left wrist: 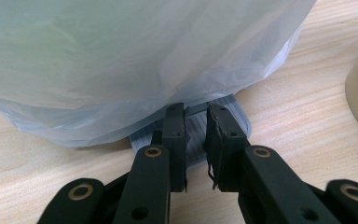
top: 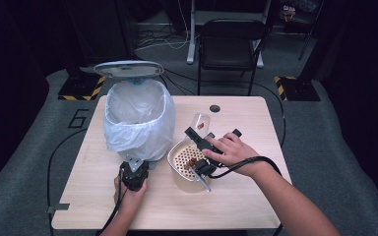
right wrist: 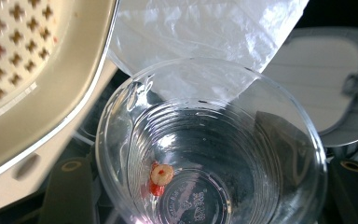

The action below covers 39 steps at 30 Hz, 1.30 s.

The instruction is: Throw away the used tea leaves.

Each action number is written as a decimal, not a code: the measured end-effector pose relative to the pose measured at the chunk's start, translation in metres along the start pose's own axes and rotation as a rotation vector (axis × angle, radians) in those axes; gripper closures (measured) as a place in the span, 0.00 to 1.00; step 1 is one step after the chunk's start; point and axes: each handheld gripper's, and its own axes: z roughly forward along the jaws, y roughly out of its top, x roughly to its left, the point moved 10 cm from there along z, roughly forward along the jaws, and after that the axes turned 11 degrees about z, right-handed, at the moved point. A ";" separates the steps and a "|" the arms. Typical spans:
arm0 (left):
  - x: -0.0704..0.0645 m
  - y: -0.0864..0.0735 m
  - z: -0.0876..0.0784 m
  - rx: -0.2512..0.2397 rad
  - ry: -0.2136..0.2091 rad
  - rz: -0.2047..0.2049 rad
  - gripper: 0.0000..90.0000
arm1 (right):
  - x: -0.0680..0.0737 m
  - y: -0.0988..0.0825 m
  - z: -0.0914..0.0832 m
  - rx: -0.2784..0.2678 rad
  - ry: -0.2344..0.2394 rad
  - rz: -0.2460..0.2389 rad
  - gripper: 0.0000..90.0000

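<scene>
A pedal bin [top: 138,118] lined with a white bag stands at the table's left with its lid [top: 128,69] raised. My left gripper [top: 135,162] sits low at the bin's foot. Its jaws stand nearly together over the grey ribbed pedal [left wrist: 200,126], with nothing between them. My right gripper [top: 202,130] is shut on a clear plastic cup [top: 201,123], tilted above a cream perforated strainer [top: 174,160]. In the right gripper view, the cup [right wrist: 214,154] holds a small red and pale scrap [right wrist: 161,176]. Red scraps [top: 192,161] lie in the strainer.
A metal handle [top: 203,181] sticks out of the strainer toward the front. A dark round hole [top: 214,108] marks the table's far edge. Behind the table stands a black folding chair [top: 229,49]. Cables trail from both grippers off the near edge.
</scene>
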 end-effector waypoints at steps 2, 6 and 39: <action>0.003 -0.001 -0.001 0.008 0.011 0.030 0.87 | 0.000 -0.003 -0.001 0.009 0.005 0.047 0.36; 0.000 -0.001 0.000 0.006 -0.005 0.003 0.86 | -0.008 -0.003 0.001 -0.010 0.013 0.136 0.36; 0.000 -0.001 0.000 0.005 -0.004 0.004 0.87 | -0.033 -0.024 0.004 -0.141 0.244 1.220 0.37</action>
